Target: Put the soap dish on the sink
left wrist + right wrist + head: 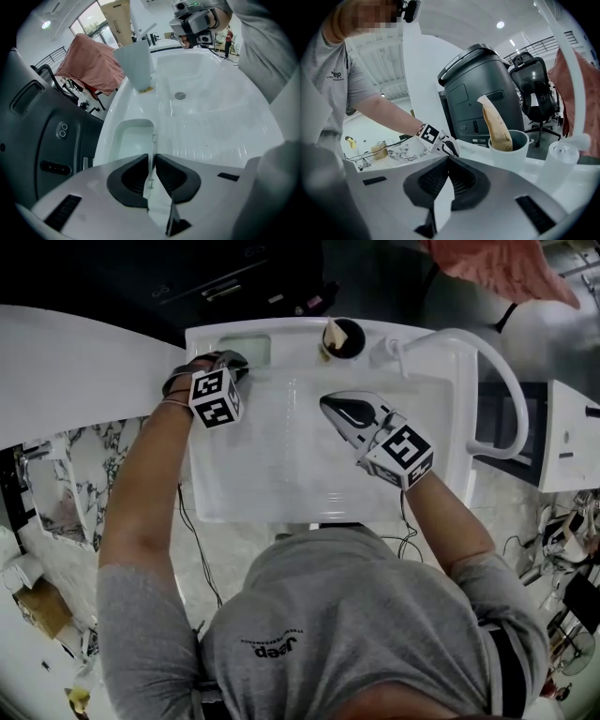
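Observation:
The soap dish (247, 351) is a pale, see-through rectangular tray that rests on the back left ledge of the white sink (281, 474). My left gripper (235, 365) points steeply down at it. In the left gripper view the soap dish (132, 139) lies flat on the ledge, its right rim runs into the narrow slit between the jaws, and the left gripper (151, 157) is shut on that rim. My right gripper (327, 403) hovers over the basin with nothing in it. In its own view the right gripper (449, 157) is shut.
A white cup (344, 337) holding a tan tube stands on the back ledge, next to the curved white faucet (492, 381). The drain (180, 95) sits mid-basin. A pink cloth (506, 266) hangs beyond the sink, and a dark grey bin (480, 91) stands behind the ledge.

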{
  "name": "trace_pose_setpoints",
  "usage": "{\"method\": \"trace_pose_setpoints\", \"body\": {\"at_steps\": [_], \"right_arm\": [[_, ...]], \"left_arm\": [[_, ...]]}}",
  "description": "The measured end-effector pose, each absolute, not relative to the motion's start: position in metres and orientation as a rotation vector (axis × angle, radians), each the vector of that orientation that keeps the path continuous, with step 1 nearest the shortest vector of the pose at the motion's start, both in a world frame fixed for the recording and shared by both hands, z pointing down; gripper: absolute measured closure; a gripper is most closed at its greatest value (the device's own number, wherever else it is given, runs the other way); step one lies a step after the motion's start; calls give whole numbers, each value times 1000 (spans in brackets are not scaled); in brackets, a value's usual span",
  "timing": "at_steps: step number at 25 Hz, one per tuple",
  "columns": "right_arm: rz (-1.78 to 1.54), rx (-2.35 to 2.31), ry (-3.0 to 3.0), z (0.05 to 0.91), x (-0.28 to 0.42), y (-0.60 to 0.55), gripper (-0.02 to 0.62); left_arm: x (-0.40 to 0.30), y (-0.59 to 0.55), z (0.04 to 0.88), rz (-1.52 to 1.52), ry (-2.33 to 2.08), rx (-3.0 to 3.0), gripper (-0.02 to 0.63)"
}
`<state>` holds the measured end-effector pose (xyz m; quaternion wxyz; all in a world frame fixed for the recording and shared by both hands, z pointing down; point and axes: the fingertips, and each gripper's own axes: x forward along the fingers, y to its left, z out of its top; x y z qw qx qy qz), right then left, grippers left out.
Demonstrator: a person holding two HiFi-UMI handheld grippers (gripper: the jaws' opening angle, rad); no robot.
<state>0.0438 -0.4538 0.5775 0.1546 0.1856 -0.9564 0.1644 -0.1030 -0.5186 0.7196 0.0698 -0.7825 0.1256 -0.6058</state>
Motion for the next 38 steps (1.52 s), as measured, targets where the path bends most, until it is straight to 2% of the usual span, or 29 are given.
{"method": "trace_pose_setpoints", "body": {"at_steps": [3,13,20,26,32,38], "right_arm": [[473,529,-2744,576,43,-454,537],[447,483,-2767,564,36,-447,537],[395,386,-2806,542,13,-441,537],[326,227,-2842,513,-27,-414,537],[254,-76,-2880,482,-96,-365,537],[145,-429,-2871,443,-177,-260,537]], "left_arm": [[-104,-520,719,-1833,400,-2342,495],[-108,-516,693,-1781,569,-2389,442],[-121,-500,641,-1596,895,-2552,443],[-157,-446,587,-1339,1303,-2652,476],[-207,-349,517,-1065,1732,-2568,511],[-250,-202,467,-880,2094,-2362,551]]}}
